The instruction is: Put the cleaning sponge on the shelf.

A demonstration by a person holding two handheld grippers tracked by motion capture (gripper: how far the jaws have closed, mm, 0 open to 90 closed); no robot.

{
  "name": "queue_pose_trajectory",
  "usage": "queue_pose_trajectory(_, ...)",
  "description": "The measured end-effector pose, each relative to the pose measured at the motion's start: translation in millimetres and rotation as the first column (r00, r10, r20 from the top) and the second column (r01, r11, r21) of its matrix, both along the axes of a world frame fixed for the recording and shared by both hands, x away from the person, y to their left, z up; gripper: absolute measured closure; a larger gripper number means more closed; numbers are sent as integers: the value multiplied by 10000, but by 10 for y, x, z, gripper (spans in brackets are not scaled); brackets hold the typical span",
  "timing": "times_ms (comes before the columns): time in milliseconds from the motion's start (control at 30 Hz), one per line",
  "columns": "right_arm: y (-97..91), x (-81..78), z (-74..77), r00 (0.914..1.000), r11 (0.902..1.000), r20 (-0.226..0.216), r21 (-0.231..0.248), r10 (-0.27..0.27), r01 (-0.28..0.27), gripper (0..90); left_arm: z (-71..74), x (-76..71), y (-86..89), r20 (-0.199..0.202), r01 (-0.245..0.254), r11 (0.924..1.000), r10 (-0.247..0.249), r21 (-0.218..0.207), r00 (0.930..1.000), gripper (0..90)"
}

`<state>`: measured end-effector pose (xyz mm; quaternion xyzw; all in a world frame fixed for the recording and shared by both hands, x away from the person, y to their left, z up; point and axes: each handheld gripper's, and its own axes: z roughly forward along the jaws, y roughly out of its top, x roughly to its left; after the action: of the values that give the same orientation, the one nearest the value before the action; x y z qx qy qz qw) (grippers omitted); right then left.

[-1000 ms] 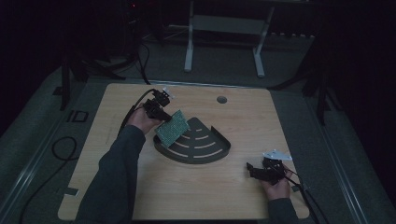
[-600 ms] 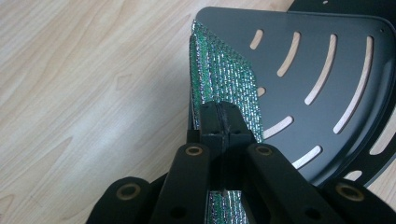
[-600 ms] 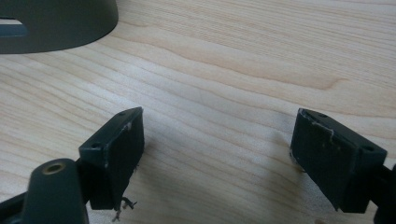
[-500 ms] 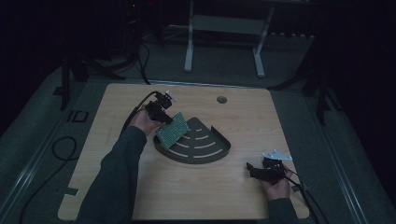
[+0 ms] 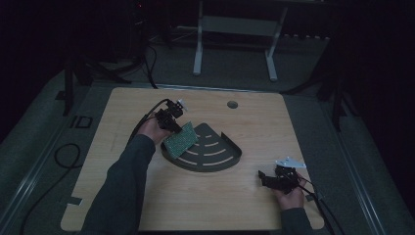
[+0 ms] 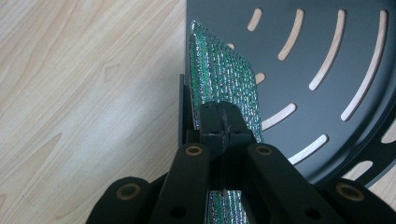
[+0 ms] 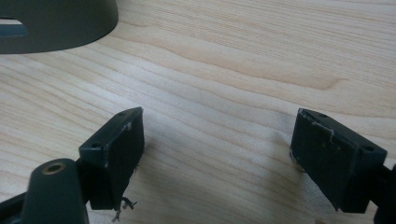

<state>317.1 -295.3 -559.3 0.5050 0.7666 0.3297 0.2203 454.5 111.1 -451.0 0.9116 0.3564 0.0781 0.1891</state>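
- We see the green circuit board (image 5: 180, 139) gripped in the L gripper (image 5: 172, 125), tilted, at the tray's left corner; its lower edge sits over the tray's left wall, w/ the rest leaning in over the floor.
- In the left gripper view the board (image 6: 224, 79) runs edge-on away from the jaws; the pads are pressed together on its near end, w/ no gap visible between them.
- Whether the board's lower edge actually touches the tray we can't tell.
- The dark fan-shaped tray (image 5: 215, 161) lies flat mid-table, w/ curved slots through its floor and a low wall along the curved front; a short upright wall stands at its right corner.
- In the left gripper view the tray (image 6: 327, 56) floor is bare to the right of the board, so there's free room on that side; to the left is bare wood right up to the tray's straight edge.
- We see the R gripper (image 5: 268, 177) low on the table near the front-right corner, well apart from the tray, jaws wide open w/ nothing between them.
- In the right gripper view its jaws frame bare wood only; the tray's curved wall (image 7: 56, 23) is at top left, well off.
- The wooden table (image 5: 122, 196) has wide open surface front-left, back and right of the tray; a round hole (image 5: 232, 104) sits near the back edge.
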Motion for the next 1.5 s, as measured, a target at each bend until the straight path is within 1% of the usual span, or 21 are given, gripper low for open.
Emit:
queue_pose_trajectory(200,0,0,0,10000,10000,-3,2,-1,1,171,-29,-15,-29,9,142,9995,-142,282,9999,900)
queue_pose_trajectory(600,0,0,0,10000,10000,0,1,-2,2,171,-71,-16,-48,84,105,9962,-113,862,9999,900)
queue_pose_trajectory(900,0,0,0,10000,10000,-3,1,1,-1,171,-106,-8,-69,75,52,9949,-60,1012,10000,899)
queue_pose_trajectory(1000,0,0,0,10000,10000,-3,3,-2,2,171,-127,-1,-75,88,43,9927,-54,1208,9999,898)
queue_pose_trajectory(1133,0,0,0,10000,10000,-5,5,-3,3,171,-154,0,-81,143,69,9870,-93,1605,9999,897)
queue_pose_trajectory(1333,0,0,0,10000,10000,-5,4,1,-1,171,-166,11,-74,98,45,9860,-62,1669,9999,897)
queue_pose_trajectory(1433,0,0,0,10000,10000,-6,5,-1,1,171,-179,19,-72,118,21,9834,-43,1815,9999,894)
queue_pose_trajectory(1500,0,0,0,10000,10000,-6,4,2,-2,171,-189,29,-62,108,-15,9836,-5,1806,9999,895)
